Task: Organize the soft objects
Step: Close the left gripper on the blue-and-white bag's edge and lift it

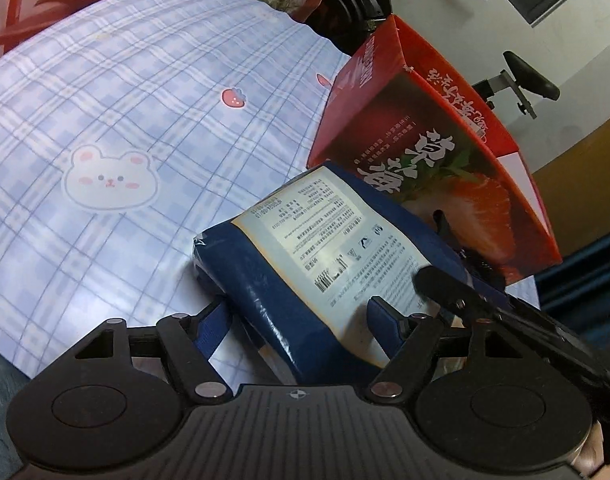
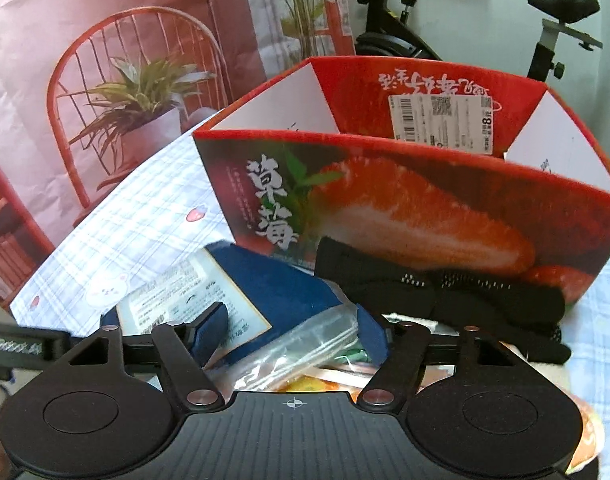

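Plaid bedsheet (image 1: 125, 128) underneath; left gripper (image 1: 301, 320) straddles blue packet (image 1: 305, 248) (contact unclear), strawberry box (image 1: 425, 160) at one o'clock; right gripper (image 2: 293, 332) agape over clear bag (image 2: 305, 344).

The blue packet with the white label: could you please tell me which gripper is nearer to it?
Left. The left gripper has the blue packet between its open jaws. The right gripper sits at the packet's edge, over a clear plastic bag.

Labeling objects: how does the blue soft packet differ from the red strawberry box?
The dark blue plastic-wrapped soft packet lies tilted and sealed; the red cardboard strawberry box stands upright with an open top. The packet is smaller, with a pale text label; the box shows a strawberry picture. Both sit on the checked cloth.
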